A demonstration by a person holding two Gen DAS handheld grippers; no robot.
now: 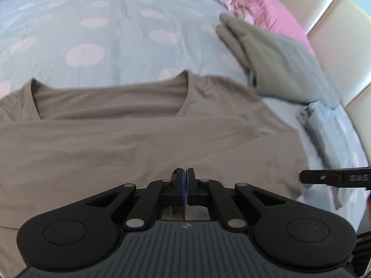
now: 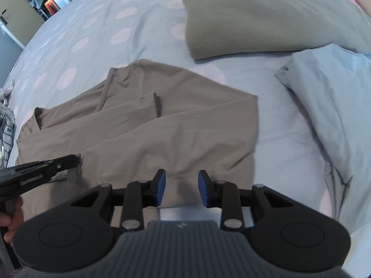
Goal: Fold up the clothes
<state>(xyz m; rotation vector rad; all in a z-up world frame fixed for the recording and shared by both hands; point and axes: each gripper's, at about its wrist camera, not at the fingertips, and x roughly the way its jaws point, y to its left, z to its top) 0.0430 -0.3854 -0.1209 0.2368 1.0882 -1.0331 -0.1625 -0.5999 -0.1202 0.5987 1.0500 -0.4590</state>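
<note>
A brown V-neck shirt (image 1: 139, 143) lies partly folded on the bed, with its neckline away from me. My left gripper (image 1: 186, 176) is shut, its pads pinching a small pucker of the shirt's fabric near the close edge. In the right wrist view the same left gripper (image 2: 69, 159) comes in from the left and its tip meets the shirt (image 2: 174, 134) at a crease. My right gripper (image 2: 182, 185) is open just over the shirt's near edge, blue pads apart and pressing on nothing. One of its fingers (image 1: 324, 178) shows at the shirt's right corner.
The bed cover (image 1: 104, 23) is grey-blue with pale pink dots. A folded olive garment (image 2: 255, 16) and a folded light blue cloth (image 2: 336, 115) lie beyond and right of the shirt. A pink pillow (image 1: 266, 2) rests against a beige headboard (image 1: 336, 34). A hand (image 2: 11, 220) grips the left tool.
</note>
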